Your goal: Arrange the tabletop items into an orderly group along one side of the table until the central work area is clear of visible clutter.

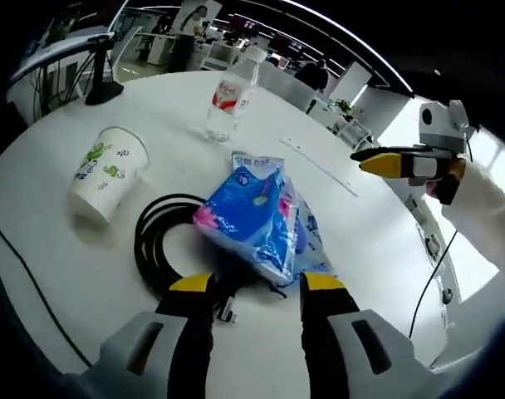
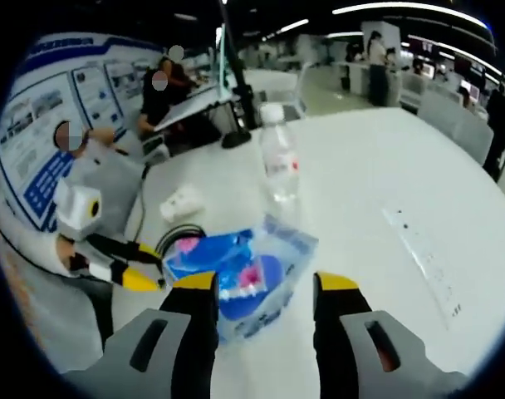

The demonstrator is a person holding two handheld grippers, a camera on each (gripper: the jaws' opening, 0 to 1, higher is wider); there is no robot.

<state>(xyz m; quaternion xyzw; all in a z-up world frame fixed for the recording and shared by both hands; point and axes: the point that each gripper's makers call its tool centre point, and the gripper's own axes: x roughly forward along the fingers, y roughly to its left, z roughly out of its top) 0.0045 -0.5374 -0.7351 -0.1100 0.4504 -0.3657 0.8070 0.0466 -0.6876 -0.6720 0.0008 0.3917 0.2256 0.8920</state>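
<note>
In the left gripper view we start at the far left with the paper cup (image 1: 108,173), lying tilted on the white table (image 1: 61,274), its mouth toward us. Next to it comes the coiled black cable (image 1: 153,241), and partly over that coil rests the blue tissue pack (image 1: 251,218). Behind it, toward the far edge, stands the clear water bottle (image 1: 232,93), upright. A thin ruler (image 1: 317,165) lies flat to the right of the pack.

Our left gripper (image 1: 257,287) has its jaws parted with nothing between them; the tips sit just short of the pack's near end. The pack's long axis runs from that near end away and to the left, roughly in line with these jaws. At the right edge of this view the right gripper (image 1: 402,164) hangs above the table, well apart from the pack; we cannot tell here how its jaws stand.

In the right gripper view the left gripper (image 2: 136,270) enters from the left, beside the tissue pack (image 2: 236,278). The right gripper (image 2: 265,287) has its own jaws spread, empty, with the pack lying just ahead, and the water bottle (image 2: 279,162) beyond it.

We judge both grippers near the pack, and a straight push forward from the left one would take it lengthwise.
</note>
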